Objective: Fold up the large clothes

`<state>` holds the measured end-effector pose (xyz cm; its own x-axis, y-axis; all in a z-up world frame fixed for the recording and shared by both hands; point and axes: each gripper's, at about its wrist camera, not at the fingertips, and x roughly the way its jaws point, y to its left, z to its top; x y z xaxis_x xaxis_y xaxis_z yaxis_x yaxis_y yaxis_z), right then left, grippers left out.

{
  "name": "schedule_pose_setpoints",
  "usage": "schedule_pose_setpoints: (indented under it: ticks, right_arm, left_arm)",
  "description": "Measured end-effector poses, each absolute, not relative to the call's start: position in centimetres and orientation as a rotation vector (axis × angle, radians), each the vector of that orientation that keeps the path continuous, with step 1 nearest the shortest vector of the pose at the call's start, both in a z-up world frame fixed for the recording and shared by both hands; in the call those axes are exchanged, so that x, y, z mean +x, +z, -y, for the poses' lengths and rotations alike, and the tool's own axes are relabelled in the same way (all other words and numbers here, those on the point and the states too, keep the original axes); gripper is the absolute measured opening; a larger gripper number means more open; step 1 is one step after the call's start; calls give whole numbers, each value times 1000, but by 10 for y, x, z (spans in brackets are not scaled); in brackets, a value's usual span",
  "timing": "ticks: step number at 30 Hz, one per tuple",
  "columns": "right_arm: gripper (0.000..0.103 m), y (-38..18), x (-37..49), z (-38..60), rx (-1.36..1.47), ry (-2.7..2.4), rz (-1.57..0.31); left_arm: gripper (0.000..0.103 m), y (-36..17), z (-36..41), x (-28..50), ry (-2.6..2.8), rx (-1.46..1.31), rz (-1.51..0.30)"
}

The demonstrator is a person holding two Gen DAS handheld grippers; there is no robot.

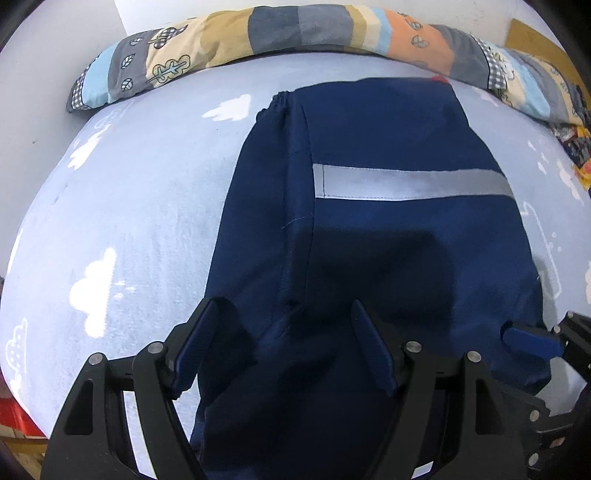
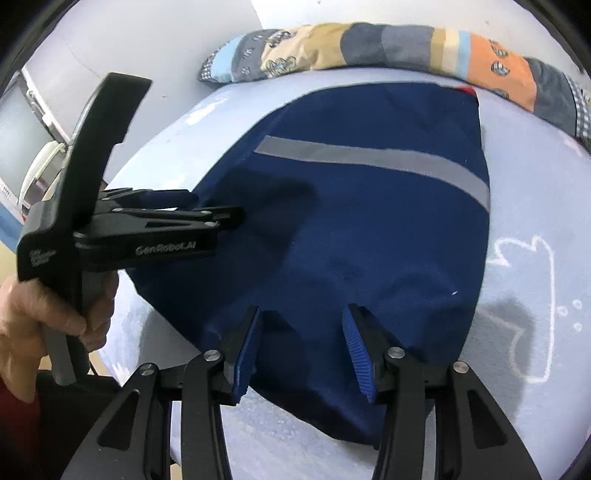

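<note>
**Both grippers poised at the near hem**

Left wrist: the left gripper (image 1: 288,347) gapes wide, empty, over the navy garment (image 1: 369,229) lying mid-bed.

Right wrist: the right gripper (image 2: 301,350) is equally spread (nothing held); pinching one layer could undo the fold.

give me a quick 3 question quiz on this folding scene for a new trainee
1. True or false: the grey reflective stripe runs across the navy garment.
2. Multiple choice: what lies along the far edge of the bed sheet? A) a patchwork quilt B) a laptop C) a stack of plates
3. Fill in: both the left gripper and the right gripper are ____ above the near end of the garment.

Key: 1 true; 2 A, the patchwork quilt; 3 open, neither pinching any cloth.
</note>
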<state>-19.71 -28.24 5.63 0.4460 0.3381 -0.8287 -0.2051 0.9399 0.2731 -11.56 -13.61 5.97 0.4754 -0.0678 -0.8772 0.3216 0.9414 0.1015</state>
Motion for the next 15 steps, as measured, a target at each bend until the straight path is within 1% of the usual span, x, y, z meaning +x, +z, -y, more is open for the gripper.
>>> schedule_pose_setpoints:
  ticks: [3, 7, 8, 11, 15]
  right_arm:
    - [47, 60, -195, 283, 145, 346, -1061]
    - [47, 79, -192, 308, 269, 369, -1003]
    - [48, 83, -190, 318, 301, 353, -985]
    - [55, 88, -187, 360, 440, 255, -937]
    - [56, 77, -186, 393, 541, 162, -954]
  left_arm:
    - [75, 64, 133, -115, -254, 230, -1046]
    - [75, 72, 119, -108, -254, 166, -1031]
    - [75, 74, 114, -106, -244, 141, -1030]
    - [75, 73, 95, -94, -224, 53, -1051]
    - [76, 65, 87, -88, -229, -39, -1110]
